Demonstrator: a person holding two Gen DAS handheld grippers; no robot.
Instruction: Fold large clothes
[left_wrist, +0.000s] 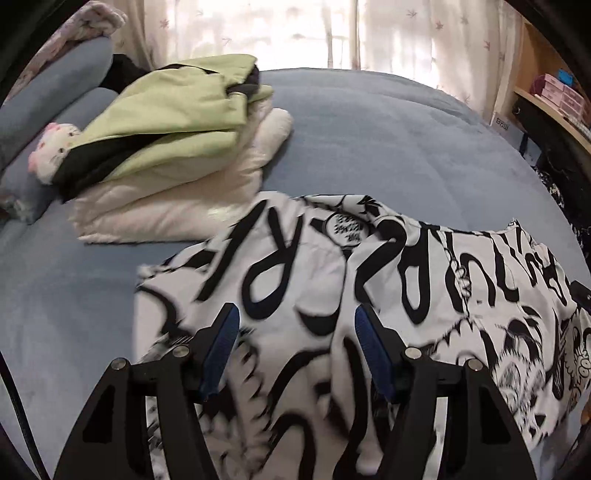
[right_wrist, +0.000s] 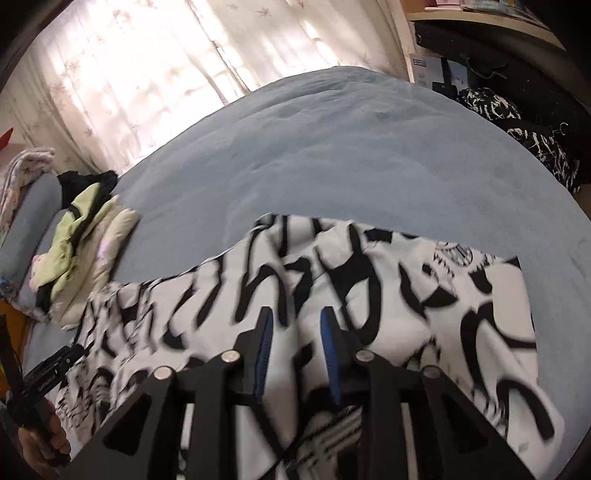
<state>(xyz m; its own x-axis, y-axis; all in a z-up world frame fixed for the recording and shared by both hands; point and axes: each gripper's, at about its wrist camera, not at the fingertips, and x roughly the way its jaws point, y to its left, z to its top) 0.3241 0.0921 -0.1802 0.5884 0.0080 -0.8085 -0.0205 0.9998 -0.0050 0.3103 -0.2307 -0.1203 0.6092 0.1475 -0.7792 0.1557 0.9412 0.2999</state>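
Note:
A large white garment with bold black lettering (left_wrist: 295, 258) lies spread across the blue bed cover (left_wrist: 369, 129), folded into a broad band. My left gripper (left_wrist: 295, 312) hovers over its left part, jaws wide apart, blue pads clear of the cloth. In the right wrist view the same garment (right_wrist: 369, 280) runs across the bed (right_wrist: 332, 147). My right gripper (right_wrist: 296, 313) stands over its middle with a narrow gap between the pads; the cloth shows in the gap but is not pinched. The left gripper's body (right_wrist: 48, 373) and a hand (right_wrist: 44, 443) show at the lower left.
A stack of folded clothes, a green jacket (left_wrist: 177, 140) on a cream padded one (left_wrist: 166, 206), sits at the left by blue pillows (left_wrist: 55, 92) and a plush toy (left_wrist: 51, 147). Curtains hang behind. At the right are shelves (left_wrist: 546, 96) and a dark patterned cloth (right_wrist: 517, 125).

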